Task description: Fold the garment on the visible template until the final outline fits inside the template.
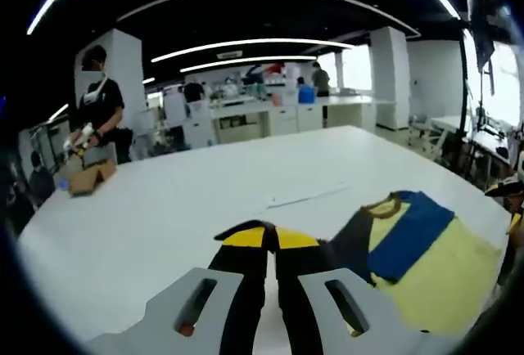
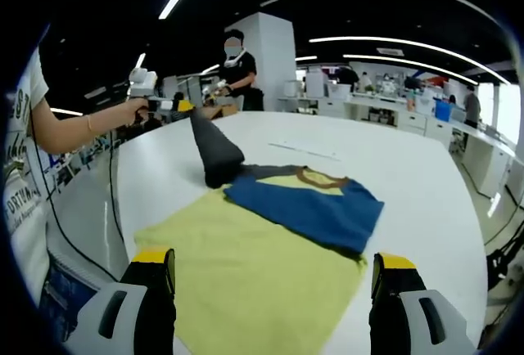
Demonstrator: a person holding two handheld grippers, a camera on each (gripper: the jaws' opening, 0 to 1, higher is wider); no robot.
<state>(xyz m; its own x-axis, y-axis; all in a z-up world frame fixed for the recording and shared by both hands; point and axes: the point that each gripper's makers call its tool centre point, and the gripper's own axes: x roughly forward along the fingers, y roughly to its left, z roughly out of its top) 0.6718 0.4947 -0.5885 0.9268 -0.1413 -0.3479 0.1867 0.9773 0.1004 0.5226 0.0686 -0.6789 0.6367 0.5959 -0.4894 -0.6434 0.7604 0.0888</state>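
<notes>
With the garment (image 2: 270, 240) lying on the white table (image 2: 409, 167), the left gripper (image 2: 182, 106) pinched its dark sleeve (image 2: 214, 155) aloft and should have carried it squarely over the body, while the right gripper (image 2: 274, 269) waited wide open near the hem.

**Readable text: one partial print on a sleeve**

In the right gripper view, the white T-shirt (image 2: 24, 167) of the person at the left edge carries dark printed lettering (it runs vertically along the cloth, cut off by the picture's edge). The letters "ORTU" can be made out; the rest of that word and the smaller lines beside it are too blurred to read. Nothing else is legible: the garment (image 2: 278, 232) on the white table (image 2: 409, 167) shows plain colour blocks without lettering, and the far counters are too small to tell.
</notes>
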